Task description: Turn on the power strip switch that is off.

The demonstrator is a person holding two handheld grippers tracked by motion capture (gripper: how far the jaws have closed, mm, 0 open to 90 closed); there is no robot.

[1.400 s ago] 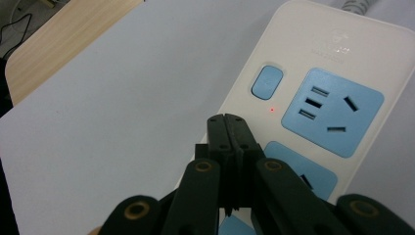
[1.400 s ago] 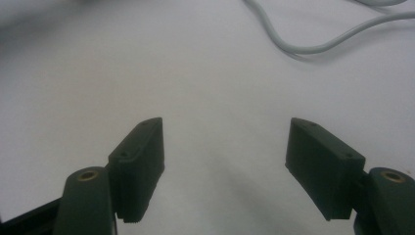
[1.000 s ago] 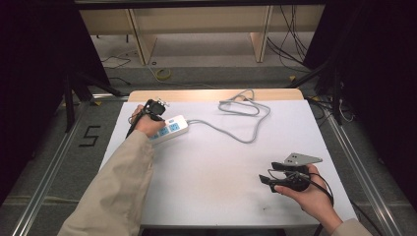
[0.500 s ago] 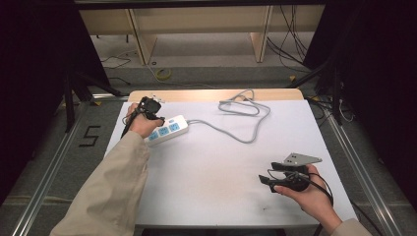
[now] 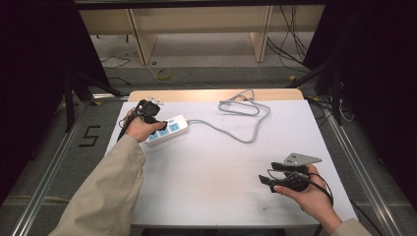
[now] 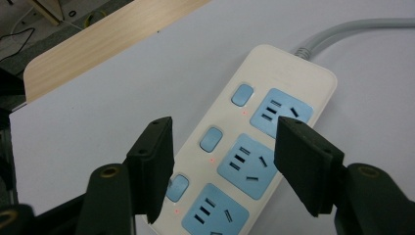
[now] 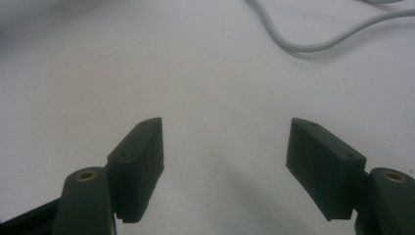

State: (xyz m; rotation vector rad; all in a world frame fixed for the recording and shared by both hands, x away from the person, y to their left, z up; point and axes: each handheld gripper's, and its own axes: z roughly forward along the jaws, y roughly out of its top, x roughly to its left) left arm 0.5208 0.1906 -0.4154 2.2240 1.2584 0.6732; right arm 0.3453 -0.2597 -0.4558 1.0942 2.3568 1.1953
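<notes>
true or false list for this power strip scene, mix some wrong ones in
1. The power strip has three blue sockets. True.
2. The left tongs are clamped on the strip. False: the jaws have just been opening and stand apart above it, pressing on nothing.
3. A plug sits in the middle socket. False: all the sockets that show are free.
4. The grey cable runs from the strip in a loop across the table. True.
5. The right tongs hold the cable. False: they are open over bare table, the cable farther off.
</notes>
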